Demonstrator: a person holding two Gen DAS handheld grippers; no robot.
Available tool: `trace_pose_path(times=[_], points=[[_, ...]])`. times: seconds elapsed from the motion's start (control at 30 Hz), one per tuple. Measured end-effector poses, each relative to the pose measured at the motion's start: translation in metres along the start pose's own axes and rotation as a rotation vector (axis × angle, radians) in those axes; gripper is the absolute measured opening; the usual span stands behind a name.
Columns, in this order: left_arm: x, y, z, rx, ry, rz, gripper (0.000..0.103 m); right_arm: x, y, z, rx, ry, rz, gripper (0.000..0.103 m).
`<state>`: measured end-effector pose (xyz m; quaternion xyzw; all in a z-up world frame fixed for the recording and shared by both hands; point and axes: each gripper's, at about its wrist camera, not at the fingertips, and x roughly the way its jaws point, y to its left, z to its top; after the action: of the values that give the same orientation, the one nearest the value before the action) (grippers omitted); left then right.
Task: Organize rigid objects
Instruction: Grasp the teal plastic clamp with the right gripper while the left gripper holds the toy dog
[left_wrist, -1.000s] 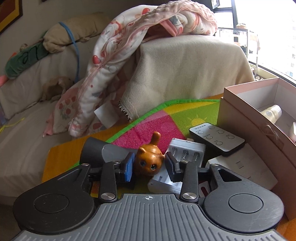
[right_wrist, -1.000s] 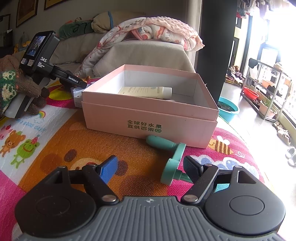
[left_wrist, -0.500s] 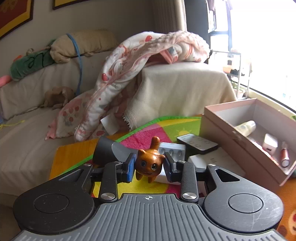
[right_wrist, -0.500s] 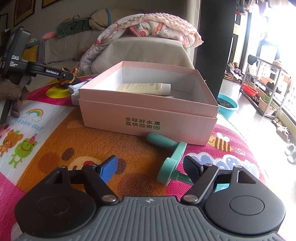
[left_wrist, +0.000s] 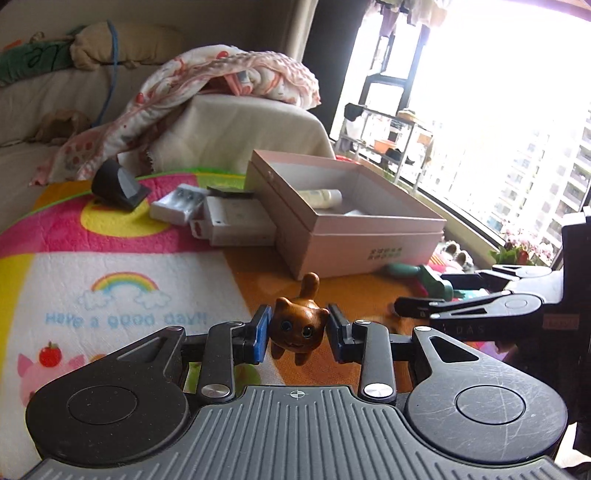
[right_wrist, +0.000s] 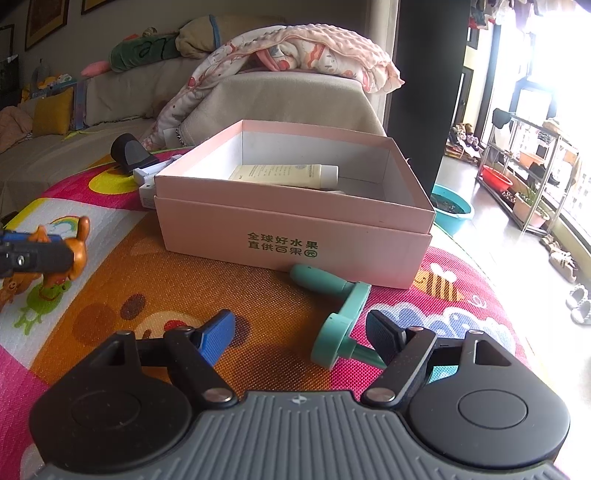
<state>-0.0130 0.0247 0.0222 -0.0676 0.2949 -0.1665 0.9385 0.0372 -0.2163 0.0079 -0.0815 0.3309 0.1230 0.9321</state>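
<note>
The left gripper (left_wrist: 298, 334), clamped on the cat figure (left_wrist: 297, 330), has lifted it toward the pink box (left_wrist: 369, 236), while the right gripper (right_wrist: 301, 334) waits apart.

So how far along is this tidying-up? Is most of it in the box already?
Partly. The open pink cardboard box already holds a cream tube. In hand: the left gripper is clamped on a small brown cat figurine, lifted above the mat. Left outside: a teal plastic handled tool by the open right gripper, plus a white battery charger, a white flat box and a dark grey cone-shaped piece.
</note>
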Motion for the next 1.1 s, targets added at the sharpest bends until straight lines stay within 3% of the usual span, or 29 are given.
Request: trace_pose_path(times=[0.2, 0.27, 0.5, 0.67, 0.8, 0.87, 1.1], points=[[0.012, -0.001, -0.012, -0.028, 0.03, 0.019, 0.036, -0.009, -0.003, 0.002, 0.018, -0.058, -0.015, 0.076], [0.012, 0.0, -0.012, -0.027, 0.028, 0.021, 0.036, -0.008, -0.001, 0.005, 0.001, -0.056, -0.014, 0.063], [0.013, -0.002, -0.013, -0.022, 0.04, 0.026, 0.035, 0.008, -0.009, 0.016, 0.065, 0.01, -0.05, 0.048], [0.014, 0.001, -0.013, -0.033, 0.041, 0.021, 0.035, 0.006, -0.007, 0.011, 0.031, 0.034, -0.034, 0.022], [0.014, 0.0, -0.013, -0.029, 0.043, 0.025, 0.035, -0.004, -0.001, 0.009, -0.011, 0.027, 0.034, 0.02], [0.014, -0.001, -0.013, -0.028, 0.044, 0.026, 0.035, -0.012, 0.005, 0.009, -0.044, 0.013, 0.075, 0.012], [0.014, 0.0, -0.013, -0.034, 0.044, 0.023, 0.035, -0.035, 0.014, -0.002, -0.166, -0.011, 0.13, 0.013]])
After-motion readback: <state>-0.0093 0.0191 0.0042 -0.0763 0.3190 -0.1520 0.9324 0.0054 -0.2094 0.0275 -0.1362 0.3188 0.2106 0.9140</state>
